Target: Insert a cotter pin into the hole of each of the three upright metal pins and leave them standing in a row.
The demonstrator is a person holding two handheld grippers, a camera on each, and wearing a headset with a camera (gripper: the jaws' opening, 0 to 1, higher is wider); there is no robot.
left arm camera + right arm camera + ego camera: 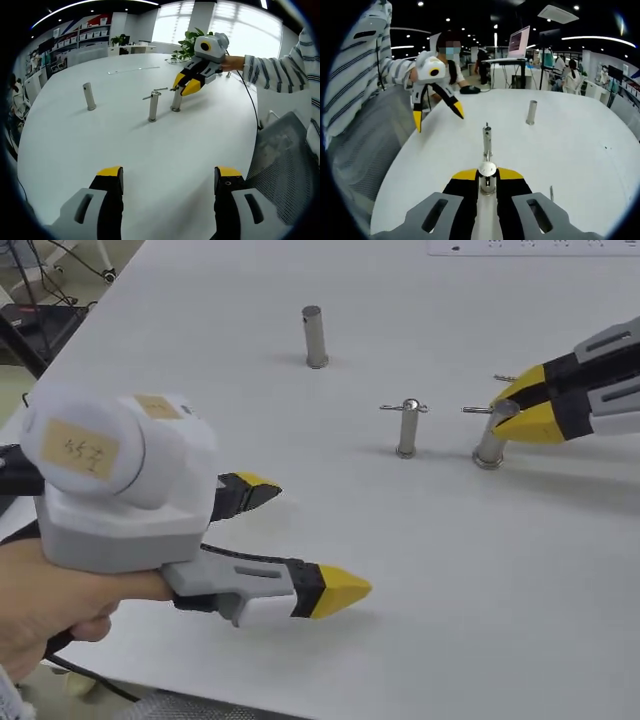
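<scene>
Three upright metal pins stand on the white table. The far left pin has nothing through it. The middle pin carries a cotter pin through its top. At the right pin, my right gripper is shut on a cotter pin whose end sticks out of the pin's far side. My left gripper hovers open and holds nothing, near the table's front edge.
A loose cotter pin lies on the table just behind the right gripper. The table's near edge runs under my left hand. A grey mesh chair stands beside the table. Desks and people are far behind.
</scene>
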